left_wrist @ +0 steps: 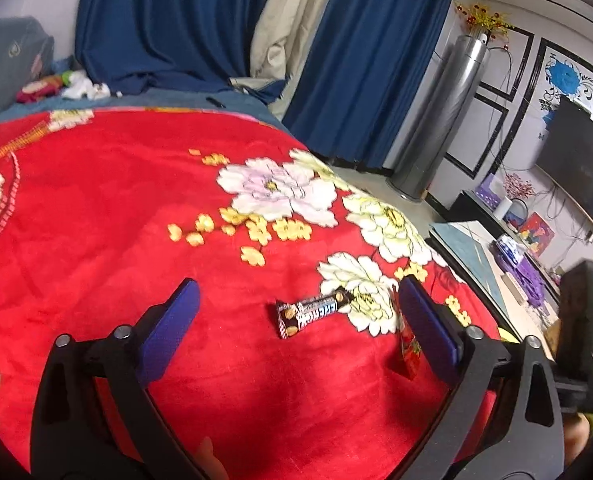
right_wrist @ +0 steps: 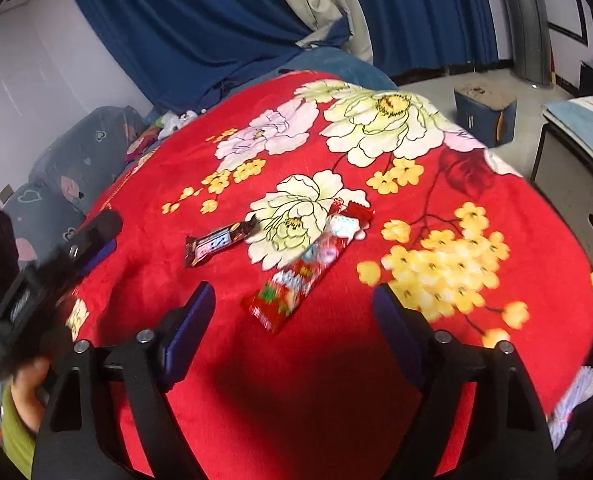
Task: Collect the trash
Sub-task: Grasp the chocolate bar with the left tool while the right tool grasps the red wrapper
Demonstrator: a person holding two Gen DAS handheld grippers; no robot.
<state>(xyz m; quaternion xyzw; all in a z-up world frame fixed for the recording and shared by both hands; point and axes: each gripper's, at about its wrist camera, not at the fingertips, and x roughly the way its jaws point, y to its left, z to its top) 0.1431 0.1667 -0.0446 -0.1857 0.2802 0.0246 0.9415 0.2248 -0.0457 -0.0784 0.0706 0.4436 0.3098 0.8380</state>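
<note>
A dark chocolate-bar wrapper [left_wrist: 311, 314] lies on the red flowered blanket [left_wrist: 116, 208], just ahead of my left gripper [left_wrist: 298, 292], which is open and empty above it. A red snack wrapper [left_wrist: 406, 344] lies partly hidden behind the left gripper's right finger. In the right wrist view the red snack wrapper [right_wrist: 308, 268] lies ahead of my open, empty right gripper [right_wrist: 294, 296], with the dark wrapper [right_wrist: 218, 242] to its left. The left gripper [right_wrist: 56, 268] shows at the left edge there, blurred.
The blanket [right_wrist: 376, 360] covers a bed that drops off to the right. A blue storage box [right_wrist: 484, 114] stands on the floor beyond it. A low table [left_wrist: 480, 256], a TV stand and a grey tower unit [left_wrist: 440, 120] stand at the right. Blue curtains hang behind.
</note>
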